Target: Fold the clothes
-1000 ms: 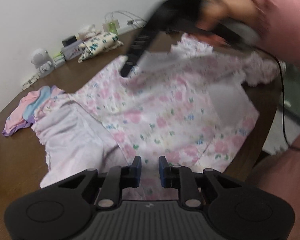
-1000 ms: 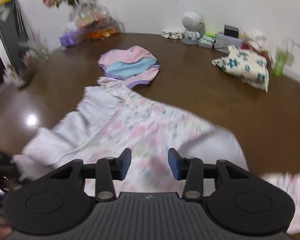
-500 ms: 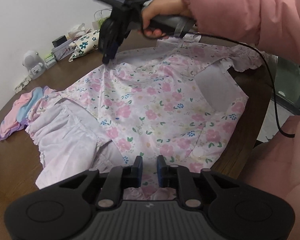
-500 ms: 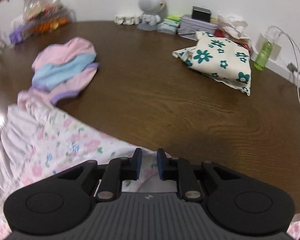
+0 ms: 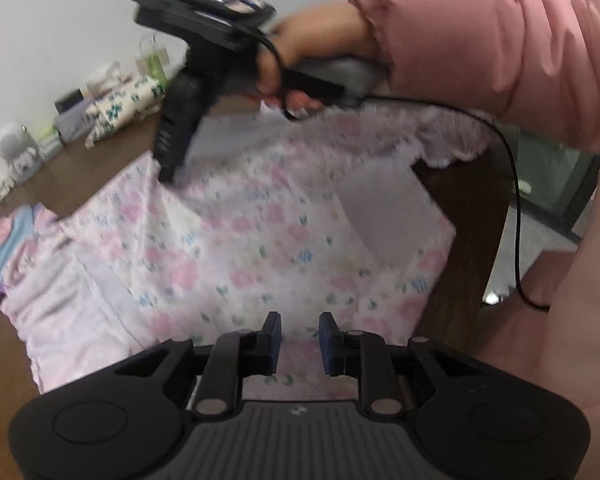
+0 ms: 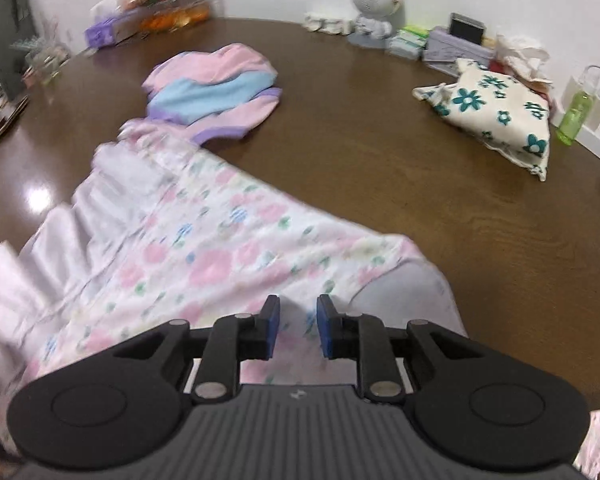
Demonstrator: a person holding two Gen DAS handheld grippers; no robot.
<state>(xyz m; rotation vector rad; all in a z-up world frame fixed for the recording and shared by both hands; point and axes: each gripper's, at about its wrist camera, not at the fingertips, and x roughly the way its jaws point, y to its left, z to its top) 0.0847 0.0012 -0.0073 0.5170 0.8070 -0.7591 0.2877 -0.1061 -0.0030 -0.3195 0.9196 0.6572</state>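
Note:
A pink floral garment [image 5: 252, 232] with frilled sleeves lies spread on the brown table [image 6: 380, 152]. My left gripper [image 5: 299, 328] hovers over its near hem, jaws a little apart, with nothing between them. My right gripper [image 6: 298, 320] sits over the garment's far edge [image 6: 220, 248], jaws a little apart, with cloth beneath the tips. In the left wrist view the right gripper's fingers [image 5: 168, 160] point down onto the garment's far edge, which looks lifted there.
A folded pink, blue and purple garment [image 6: 216, 88] lies beyond the floral one. A floral pouch [image 6: 496, 112], green bottle [image 6: 576, 116], white figurine [image 6: 372, 4] and boxes line the wall. The table edge [image 5: 472, 240] drops off at the right.
Both grippers have opened slightly from a tight grip. The right gripper has pulled back and risen, and more of the floral garment shows under it.

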